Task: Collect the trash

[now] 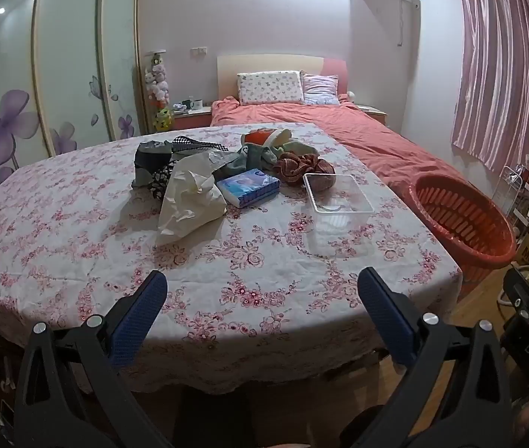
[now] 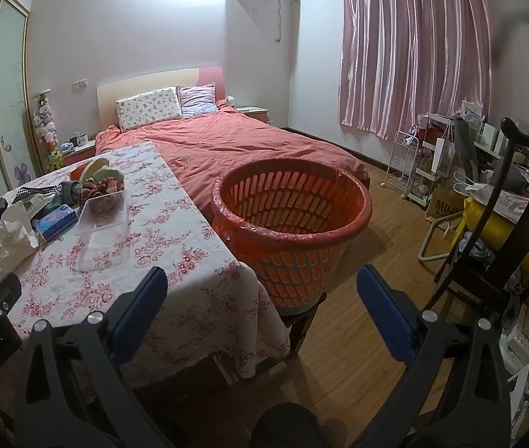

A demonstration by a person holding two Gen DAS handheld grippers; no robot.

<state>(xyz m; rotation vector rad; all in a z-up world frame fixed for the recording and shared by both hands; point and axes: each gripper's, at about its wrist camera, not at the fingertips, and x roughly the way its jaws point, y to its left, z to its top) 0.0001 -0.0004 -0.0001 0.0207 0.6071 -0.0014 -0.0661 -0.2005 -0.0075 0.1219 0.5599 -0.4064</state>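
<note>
A table with a floral cloth (image 1: 77, 231) holds a pile of items: a crumpled white plastic bag (image 1: 189, 198), a blue tissue pack (image 1: 247, 186), a clear plastic tray (image 1: 337, 198), a dark crumpled wrapper (image 1: 150, 158) and bundled cloths (image 1: 298, 166). An orange basket lined with a red bag (image 2: 290, 220) stands right of the table; it also shows in the left wrist view (image 1: 462, 220). My left gripper (image 1: 262, 291) is open and empty over the table's near edge. My right gripper (image 2: 262, 287) is open and empty, near the table's corner and in front of the basket.
A bed with a red cover (image 2: 234, 142) lies behind the table. A dark wooden chair (image 2: 507, 224) with a yellow bag, a white rack (image 2: 406, 164) and cluttered shelves stand at the right. Wooden floor (image 2: 357, 336) lies between basket and chair. A wardrobe (image 1: 66, 56) is at the left.
</note>
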